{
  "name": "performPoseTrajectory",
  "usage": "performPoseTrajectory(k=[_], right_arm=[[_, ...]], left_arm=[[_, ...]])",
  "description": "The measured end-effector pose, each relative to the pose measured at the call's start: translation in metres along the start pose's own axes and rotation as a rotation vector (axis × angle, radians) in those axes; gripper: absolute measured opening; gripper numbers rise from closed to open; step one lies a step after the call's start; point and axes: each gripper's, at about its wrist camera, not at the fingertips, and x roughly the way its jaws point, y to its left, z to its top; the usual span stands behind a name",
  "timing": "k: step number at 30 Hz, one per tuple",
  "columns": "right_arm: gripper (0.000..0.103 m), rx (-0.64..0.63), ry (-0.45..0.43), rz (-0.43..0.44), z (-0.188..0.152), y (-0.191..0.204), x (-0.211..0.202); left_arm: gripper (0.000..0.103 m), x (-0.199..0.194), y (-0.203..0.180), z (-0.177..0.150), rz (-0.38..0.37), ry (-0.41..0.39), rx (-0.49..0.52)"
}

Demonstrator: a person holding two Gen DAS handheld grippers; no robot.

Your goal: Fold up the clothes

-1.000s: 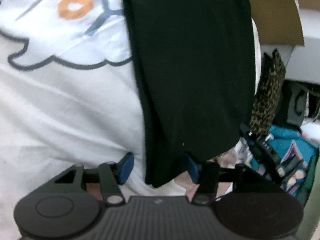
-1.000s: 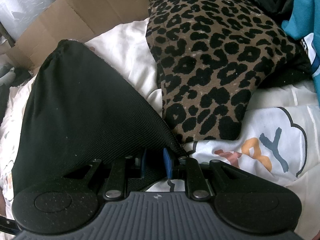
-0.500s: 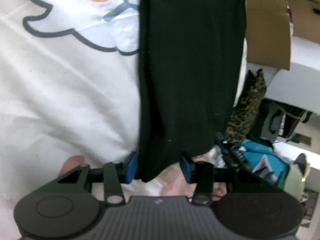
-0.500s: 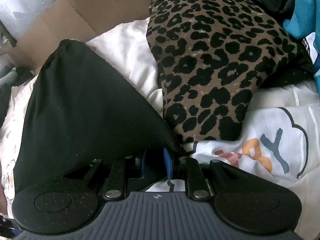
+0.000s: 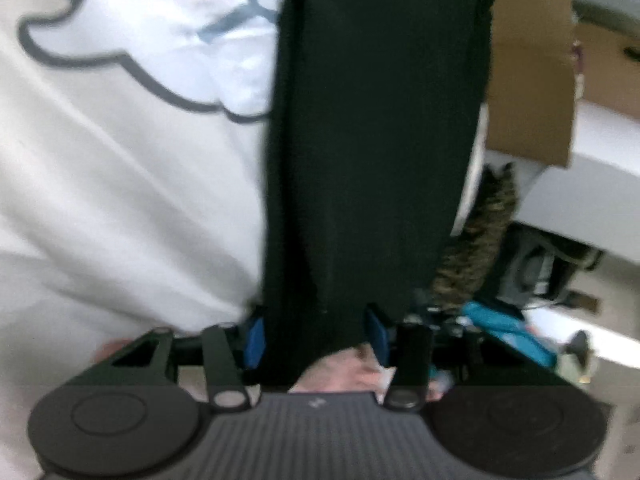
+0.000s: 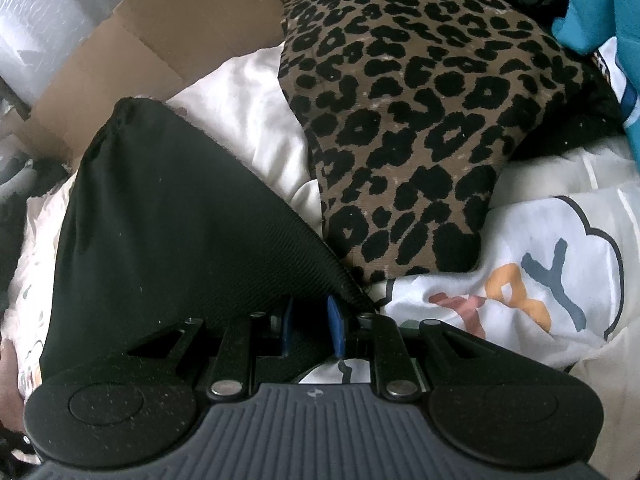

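Note:
A black garment (image 5: 372, 140) lies folded in a long strip over a white sheet with a cloud print (image 5: 120, 160). My left gripper (image 5: 316, 336) is open, its blue pads either side of the strip's near end. In the right wrist view the same black garment (image 6: 168, 216) spreads up and left from my right gripper (image 6: 312, 326), which is shut on its corner. The white printed sheet (image 6: 540, 280) lies to the right.
A leopard-print cushion (image 6: 420, 140) lies just beyond the right gripper, with a teal cloth (image 6: 600, 8) at the far right. A cardboard box (image 5: 528, 80) (image 6: 160, 48) stands behind the garment. A cream cloth (image 6: 248, 120) lies under the cushion.
The left gripper's jaws have narrowed around the near end of the black strip, and it has shifted relative to the strip. The right gripper has held still.

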Motion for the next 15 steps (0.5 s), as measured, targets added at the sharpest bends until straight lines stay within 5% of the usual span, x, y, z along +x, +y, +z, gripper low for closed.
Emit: performPoseTrajectory(k=[5, 10, 13, 15], right_arm=[[0.025, 0.006, 0.015, -0.009, 0.002, 0.002, 0.0], [0.025, 0.068, 0.029, -0.02, 0.005, 0.001, 0.002], [0.025, 0.128, 0.047, -0.012, 0.007, -0.003, 0.003], [0.026, 0.157, 0.07, -0.01, 0.01, -0.004, 0.004]], left_arm=[[0.041, -0.003, 0.005, -0.008, -0.04, -0.018, -0.025], [0.04, -0.005, 0.0, -0.016, -0.041, -0.01, 0.025], [0.039, -0.06, 0.028, -0.006, -0.046, 0.0, 0.038], [0.034, -0.052, 0.031, -0.003, -0.041, -0.001, 0.033]])
